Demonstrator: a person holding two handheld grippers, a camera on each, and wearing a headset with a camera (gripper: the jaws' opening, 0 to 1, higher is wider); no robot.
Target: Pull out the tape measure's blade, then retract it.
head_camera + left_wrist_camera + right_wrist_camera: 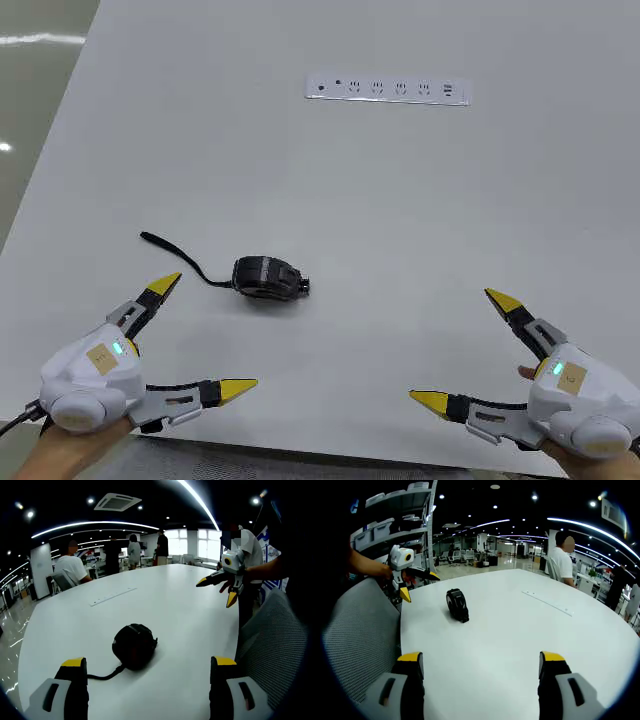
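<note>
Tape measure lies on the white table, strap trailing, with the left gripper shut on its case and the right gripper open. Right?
No: the left gripper is open and clear of the tape measure, jaws spread short of it in the head view. The rest holds: it lies on the white table, strap trailing, right gripper open.

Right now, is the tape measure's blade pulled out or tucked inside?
Tucked inside. No blade sticks out of the black tape measure; just its wrist strap trails across the white table.
</note>
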